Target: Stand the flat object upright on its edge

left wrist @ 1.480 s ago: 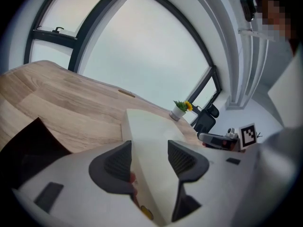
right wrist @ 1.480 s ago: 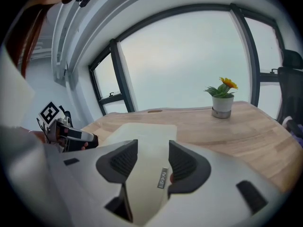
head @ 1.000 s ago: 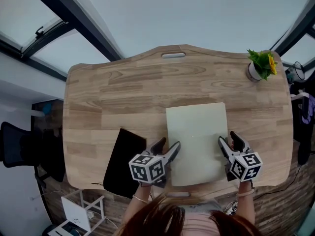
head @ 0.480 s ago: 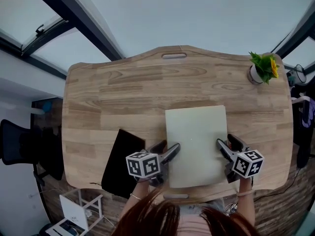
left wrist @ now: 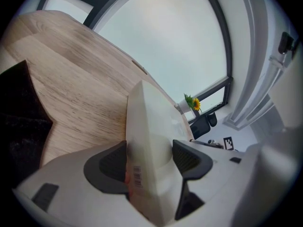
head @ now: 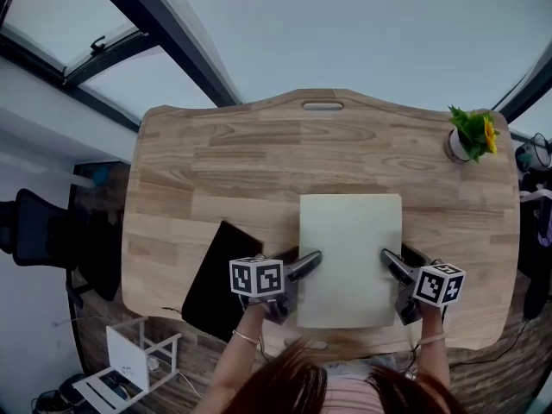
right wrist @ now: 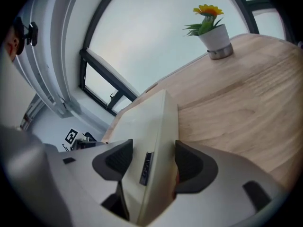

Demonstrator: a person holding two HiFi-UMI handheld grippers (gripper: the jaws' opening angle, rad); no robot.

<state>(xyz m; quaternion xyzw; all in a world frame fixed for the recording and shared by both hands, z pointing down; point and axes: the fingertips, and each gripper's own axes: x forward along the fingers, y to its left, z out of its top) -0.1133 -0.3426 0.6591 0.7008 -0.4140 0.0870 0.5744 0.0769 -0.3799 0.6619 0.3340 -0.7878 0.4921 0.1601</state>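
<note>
While the flat cream rectangular box lies on the pale wooden surface, the left gripper and right gripper straddle its side edges, jaws spread wide and not yet clamped. Best approach: close both evenly, then tip it up slowly, keeping the resting edge planted.

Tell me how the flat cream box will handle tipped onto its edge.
The flat cream rectangular box is probably stiff: its edges run straight. Broad faces on a narrow edge suggest it topples easily upright. Smooth faces may slip.
</note>
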